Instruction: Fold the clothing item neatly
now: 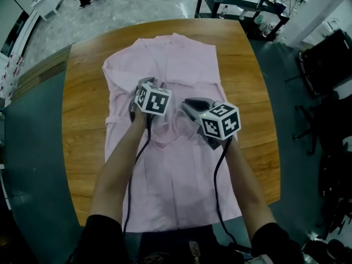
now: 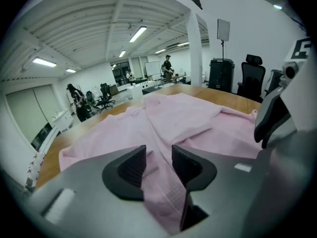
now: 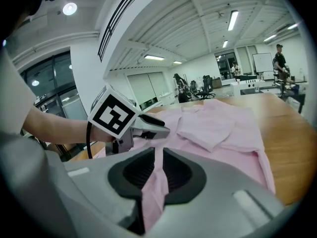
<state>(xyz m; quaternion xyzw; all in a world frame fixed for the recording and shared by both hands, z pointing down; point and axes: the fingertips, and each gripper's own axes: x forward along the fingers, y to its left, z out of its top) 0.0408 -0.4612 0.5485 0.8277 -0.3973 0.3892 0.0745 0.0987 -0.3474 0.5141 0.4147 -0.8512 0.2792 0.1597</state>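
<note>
Bright, even indoor light from ceiling strips, faint soft shadows in shirt folds, head view sharp and bent at edges, gripper views fisheye with black corners, near foreground soft, far room slightly blurred

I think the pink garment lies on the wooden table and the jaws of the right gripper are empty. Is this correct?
Not quite. The right gripper is not empty: the right gripper view shows its jaws closed on a fold of the pink garment. The rest is right, as the garment does lie on the wooden table.
</note>
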